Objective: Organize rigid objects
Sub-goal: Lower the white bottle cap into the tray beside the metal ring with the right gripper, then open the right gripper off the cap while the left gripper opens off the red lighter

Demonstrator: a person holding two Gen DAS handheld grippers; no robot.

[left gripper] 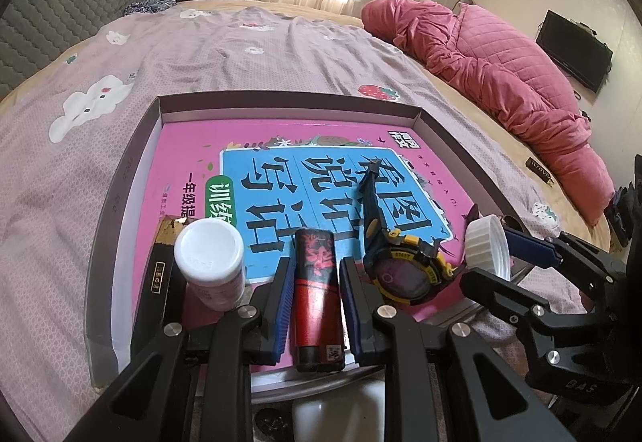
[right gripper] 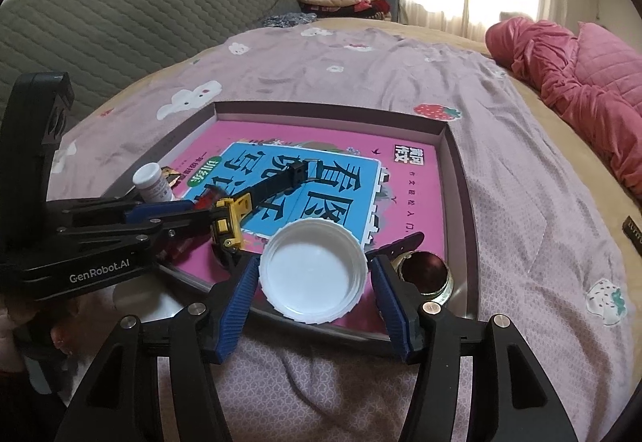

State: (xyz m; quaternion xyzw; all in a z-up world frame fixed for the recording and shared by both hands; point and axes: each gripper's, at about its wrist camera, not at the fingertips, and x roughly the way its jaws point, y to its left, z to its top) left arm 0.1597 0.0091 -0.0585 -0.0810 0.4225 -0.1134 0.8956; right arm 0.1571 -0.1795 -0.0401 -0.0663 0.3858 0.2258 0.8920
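**Tray loading: both grippers at the near edge**

I am clamping the left gripper [left gripper: 313, 295] on the red-and-black lighter [left gripper: 318, 297]. My right gripper [right gripper: 313, 281] is standing released around the white cap [right gripper: 313, 273], pads clear. Both items are lying in the tray [right gripper: 461, 177], beside the watch [left gripper: 401, 265] and white bottle [left gripper: 210, 261].

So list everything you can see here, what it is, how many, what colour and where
box lid tray: one, grey, on the bed
book: one, pink and blue, flat in the tray
red lighter: one, between the left gripper's pads
watch: one, navy and yellow, on the book
white bottle: one, left of the lighter
white cap: one, open side up, between the right gripper's pads, untouched
pink quilt: one, bunched at the bed's right
left gripper: black, blue pads, shut
right gripper: same, open
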